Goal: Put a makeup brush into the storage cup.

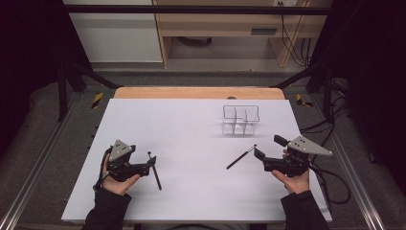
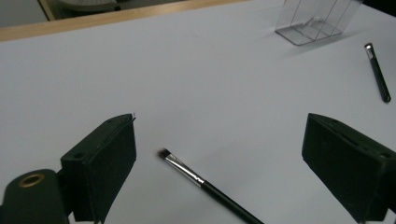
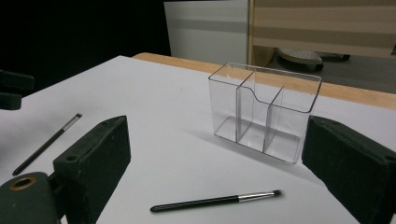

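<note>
Brushes (image 1: pixel 154 171) (image 1: pixel 241 157) flat, bristles pointing away toward organizer (image 1: pixel 241 120); both tongs (image 1: pixel 152 163) (image 1: pixel 259 154) open, empty.

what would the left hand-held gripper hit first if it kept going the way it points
Most likely the near brush. It lies on the white table just ahead of the open left hand-held gripper, between the lines of its jaws. How high the jaws ride above it is unclear, so they might pass over.
</note>
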{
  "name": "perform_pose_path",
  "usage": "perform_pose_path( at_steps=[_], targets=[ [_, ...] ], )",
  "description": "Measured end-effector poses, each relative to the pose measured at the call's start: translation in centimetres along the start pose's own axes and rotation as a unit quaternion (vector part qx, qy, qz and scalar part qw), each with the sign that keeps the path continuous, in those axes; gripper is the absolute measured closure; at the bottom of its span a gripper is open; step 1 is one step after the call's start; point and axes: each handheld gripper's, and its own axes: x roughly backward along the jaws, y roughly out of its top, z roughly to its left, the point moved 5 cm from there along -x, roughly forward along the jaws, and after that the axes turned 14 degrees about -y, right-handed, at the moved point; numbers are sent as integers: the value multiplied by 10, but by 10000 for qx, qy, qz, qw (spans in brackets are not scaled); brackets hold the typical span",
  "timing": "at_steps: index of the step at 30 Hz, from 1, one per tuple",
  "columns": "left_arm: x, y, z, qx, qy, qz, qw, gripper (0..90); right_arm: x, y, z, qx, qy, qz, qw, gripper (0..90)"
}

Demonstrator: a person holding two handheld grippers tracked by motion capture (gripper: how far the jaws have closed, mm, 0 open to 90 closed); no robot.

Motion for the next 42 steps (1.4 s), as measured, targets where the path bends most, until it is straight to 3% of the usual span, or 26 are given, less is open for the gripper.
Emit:
perform_pose_path(
  at_steps=[7, 14, 21, 22, 23, 24, 30, 35, 42],
  targets=[
    [-11, -12, 2, 162, 127, 346, 9992, 118, -1, -2, 2, 44, 19, 52, 10000, 81],
    [-22, -23, 0, 180, 211, 763, 9967, 152, -1, -2, 3, 49, 9, 63, 10000, 81],
    [-32, -34, -2, 201, 283, 1150, 9928, 221, -2, -3, 3, 62, 8, 83, 9999, 81],
    [-34, -37, -4, 155, 312, 1304, 9909, 228, -2, -3, 3, 66, 2, 88, 9999, 81],
    [-34, -37, -4, 155, 312, 1304, 9909, 236, -2, -3, 3, 66, 2, 88, 9999, 81],
    [-36, -39, -4, 163, 357, 1403, 9893, 248, -2, -3, 3, 60, 1, 82, 9999, 81],
    [-38, -42, -3, 286, 392, 1525, 9871, 312, -2, -4, 3, 73, 6, 109, 9999, 81],
    [-39, -44, -4, 274, 358, 1650, 9853, 358, -3, -4, 4, 72, -4, 123, 9999, 80],
    [-39, -43, -7, 278, 329, 1704, 9844, 411, -3, -4, 4, 80, 2, 132, 9999, 79]
  ],
)
